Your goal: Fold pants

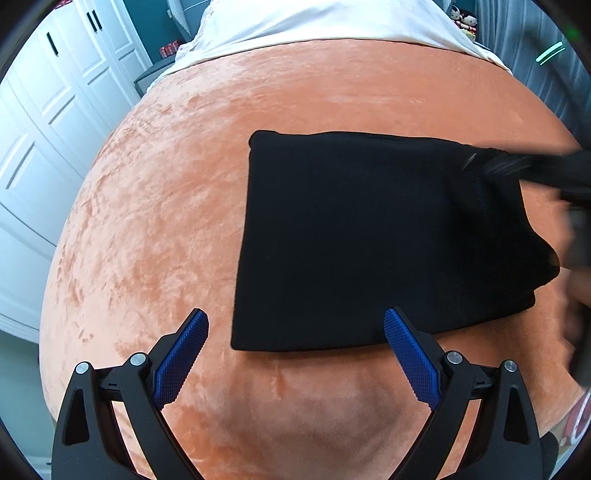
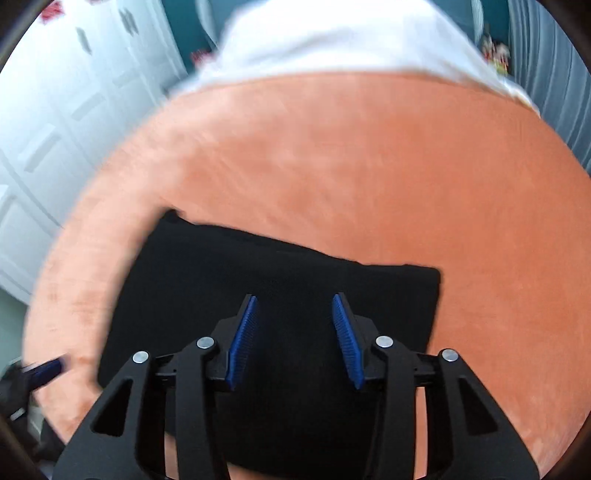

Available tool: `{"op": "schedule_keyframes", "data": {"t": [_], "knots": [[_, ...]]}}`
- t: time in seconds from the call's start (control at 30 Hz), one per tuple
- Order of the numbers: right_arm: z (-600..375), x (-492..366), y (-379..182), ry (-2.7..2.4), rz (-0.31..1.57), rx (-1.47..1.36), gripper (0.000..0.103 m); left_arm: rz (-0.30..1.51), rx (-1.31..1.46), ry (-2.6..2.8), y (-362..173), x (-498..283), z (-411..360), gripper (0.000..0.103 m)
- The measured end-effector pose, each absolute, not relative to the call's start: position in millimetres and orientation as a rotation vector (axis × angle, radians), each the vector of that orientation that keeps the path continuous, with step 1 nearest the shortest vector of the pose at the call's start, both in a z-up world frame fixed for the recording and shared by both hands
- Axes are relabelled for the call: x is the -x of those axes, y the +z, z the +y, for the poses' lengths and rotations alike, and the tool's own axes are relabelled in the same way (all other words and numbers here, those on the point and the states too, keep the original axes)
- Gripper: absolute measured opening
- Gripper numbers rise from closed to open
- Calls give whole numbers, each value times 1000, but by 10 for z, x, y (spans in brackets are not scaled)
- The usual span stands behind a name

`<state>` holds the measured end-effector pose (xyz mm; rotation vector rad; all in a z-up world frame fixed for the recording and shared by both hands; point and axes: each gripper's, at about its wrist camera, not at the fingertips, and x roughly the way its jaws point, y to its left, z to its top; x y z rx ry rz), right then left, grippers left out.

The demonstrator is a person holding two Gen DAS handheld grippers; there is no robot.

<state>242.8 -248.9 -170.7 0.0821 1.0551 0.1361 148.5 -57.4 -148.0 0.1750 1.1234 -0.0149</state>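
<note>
The black pants (image 1: 369,240) lie folded into a flat rectangle on the orange plush blanket (image 1: 166,221). My left gripper (image 1: 295,314) is open wide just in front of the pants' near left corner, with nothing between its blue pads (image 1: 181,354). In the right wrist view, which is blurred, my right gripper (image 2: 294,296) hovers over the pants (image 2: 277,266) with its jaws partly apart and no cloth pinched between them. The right gripper shows as a dark blur (image 1: 535,166) over the pants' far right corner. The left gripper's blue pad (image 2: 46,369) shows at the lower left.
The blanket covers a bed with a white sheet (image 1: 314,22) at its far end. White wardrobe doors (image 1: 44,110) stand along the left. Small toys (image 1: 461,18) sit at the far right by a grey curtain (image 2: 546,55).
</note>
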Motion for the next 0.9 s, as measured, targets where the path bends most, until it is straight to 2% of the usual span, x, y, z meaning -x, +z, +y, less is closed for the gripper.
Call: {"op": "schedule_keyframes", "data": {"t": [0.03,0.07,0.2,0.3,0.47,0.53,0.6,0.7,0.73,0.8,0.9], "knots": [[-2530,-2595,-2019,115,1146,-71,40,1119,-176,-11,-1462,-1471,-547,94],[-2545,-2603,-2035,106,1139,-80,40,1111,-177,-13,-1448,-1456,-509,94],[-2261,-2507,-1579,195,1039,-138,43,1116,-166,-13,-1482,-1444,-359,94],[-1733,-2694,-1482,324,1036,-125,43,1137,-139,9,-1530,-1439,-237,94],[-912,-3379,-2029,390,1210,-83,43,1145,-120,37,-1509,-1408,-61,94],[-778,-3521,-2239,381,1259,-78,47,1147,-125,38,-1502,-1424,-7,94],[-832,-3556,-2096,382,1230,-133,46,1144,-123,37,-1497,-1439,25,94],[-1223,-3232,-1646,352,1071,-168,48,1141,-102,26,-1512,-1488,75,94],[-1471,-3004,-1507,313,1024,-174,51,1142,-87,19,-1516,-1498,85,94],[-1877,-2634,-1408,234,991,-186,57,1155,-53,13,-1539,-1529,92,94],[-2438,-1945,-1505,74,1010,-103,58,1156,-30,7,-1538,-1532,32,94]]}}
